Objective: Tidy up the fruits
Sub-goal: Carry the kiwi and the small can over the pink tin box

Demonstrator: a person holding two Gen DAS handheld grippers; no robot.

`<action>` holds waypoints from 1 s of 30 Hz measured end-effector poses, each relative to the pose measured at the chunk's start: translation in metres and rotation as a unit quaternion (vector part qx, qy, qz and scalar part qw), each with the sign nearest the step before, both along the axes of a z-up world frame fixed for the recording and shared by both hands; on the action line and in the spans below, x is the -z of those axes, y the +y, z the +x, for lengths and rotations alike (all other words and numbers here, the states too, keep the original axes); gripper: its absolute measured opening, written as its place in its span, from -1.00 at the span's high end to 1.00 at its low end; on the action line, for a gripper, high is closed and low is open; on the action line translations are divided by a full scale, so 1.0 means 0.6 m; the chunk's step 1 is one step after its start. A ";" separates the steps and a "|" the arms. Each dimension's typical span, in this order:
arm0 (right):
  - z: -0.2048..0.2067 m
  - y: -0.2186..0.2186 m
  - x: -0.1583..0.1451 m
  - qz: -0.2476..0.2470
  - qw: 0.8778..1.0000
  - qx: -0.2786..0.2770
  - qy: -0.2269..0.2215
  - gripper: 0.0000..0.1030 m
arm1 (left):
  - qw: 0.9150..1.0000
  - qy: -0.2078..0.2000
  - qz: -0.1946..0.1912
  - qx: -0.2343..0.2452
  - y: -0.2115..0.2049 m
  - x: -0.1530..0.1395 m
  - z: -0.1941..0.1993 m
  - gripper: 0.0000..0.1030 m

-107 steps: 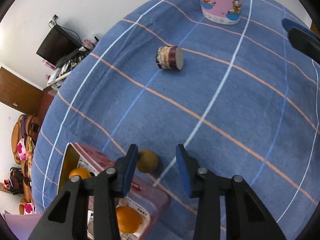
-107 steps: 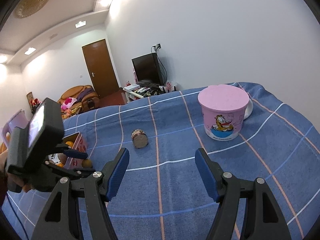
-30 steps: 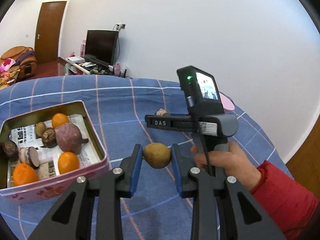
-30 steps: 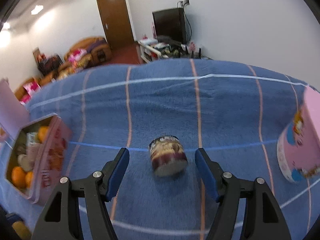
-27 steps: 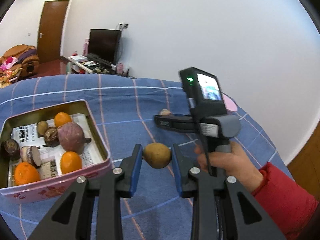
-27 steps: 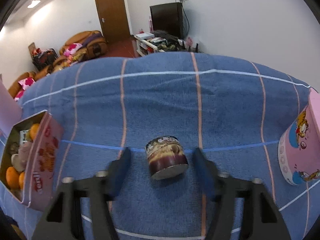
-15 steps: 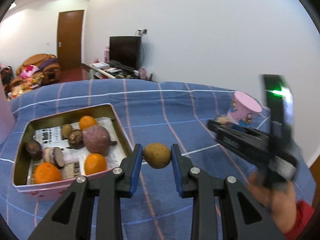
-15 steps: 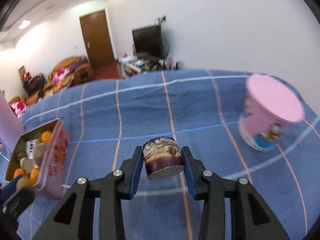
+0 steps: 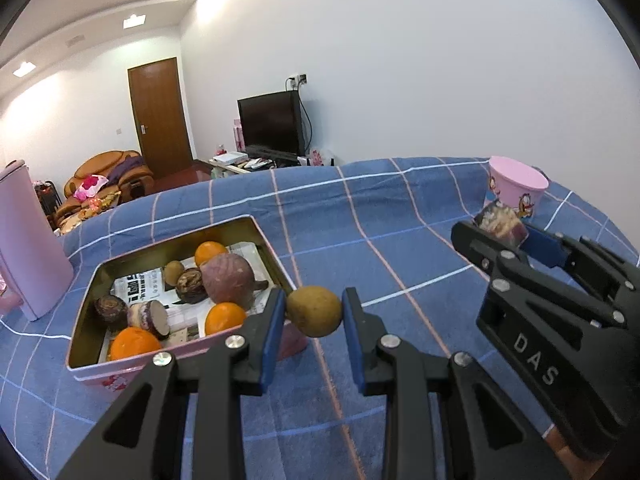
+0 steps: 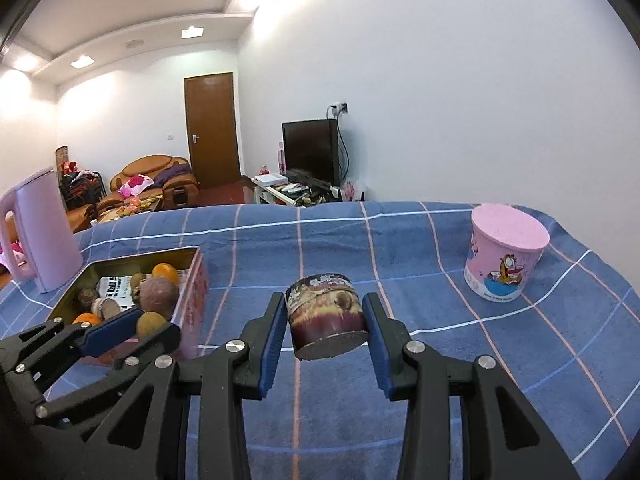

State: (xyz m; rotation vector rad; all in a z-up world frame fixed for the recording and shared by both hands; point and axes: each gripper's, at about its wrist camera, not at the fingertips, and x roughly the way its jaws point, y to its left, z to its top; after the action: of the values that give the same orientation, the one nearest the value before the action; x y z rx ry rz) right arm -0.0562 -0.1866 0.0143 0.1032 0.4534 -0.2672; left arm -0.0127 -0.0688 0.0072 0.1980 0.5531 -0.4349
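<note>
Now three oranges [image 9: 225,317] in tin [image 9: 276,264]; left hand-held gripper [image 9: 314,312] pinching kiwi [image 9: 314,311]; right hand-held gripper [image 10: 326,322] pinching cut tuber [image 10: 327,322].

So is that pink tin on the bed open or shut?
Open. The tin has no lid on; oranges and other produce lie in plain view inside, on printed paper.

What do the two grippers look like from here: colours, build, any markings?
Both are alike: black angular frames with cut-outs and silver screws, ending in two flat fingers faced with blue pads. The left gripper and the right gripper match in build. White letters "DAS" are printed on the right gripper's side. No cables, hands or sleeves show.
</note>
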 end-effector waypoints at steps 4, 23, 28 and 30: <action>-0.006 0.006 0.001 0.009 1.000 -0.001 -0.002 0.20 | 1.000 0.011 -0.007 -0.010 0.017 0.002 -0.002 0.41; -0.038 0.055 -0.001 0.005 1.000 -0.008 -0.009 0.20 | 1.000 0.012 -0.010 -0.012 0.058 0.002 -0.028 0.41; -0.043 0.068 -0.001 0.011 1.000 -0.017 -0.010 0.20 | 1.000 0.010 -0.010 -0.015 0.069 0.001 -0.033 0.41; -0.043 0.072 -0.001 0.012 1.000 -0.021 -0.009 0.20 | 1.000 0.011 -0.011 -0.017 0.075 0.000 -0.034 0.41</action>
State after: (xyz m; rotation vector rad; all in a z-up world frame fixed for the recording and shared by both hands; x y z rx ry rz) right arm -0.0819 -0.1434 0.0147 0.1197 0.4397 -0.2200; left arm -0.0329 -0.0239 0.0071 0.1619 0.5720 -0.4106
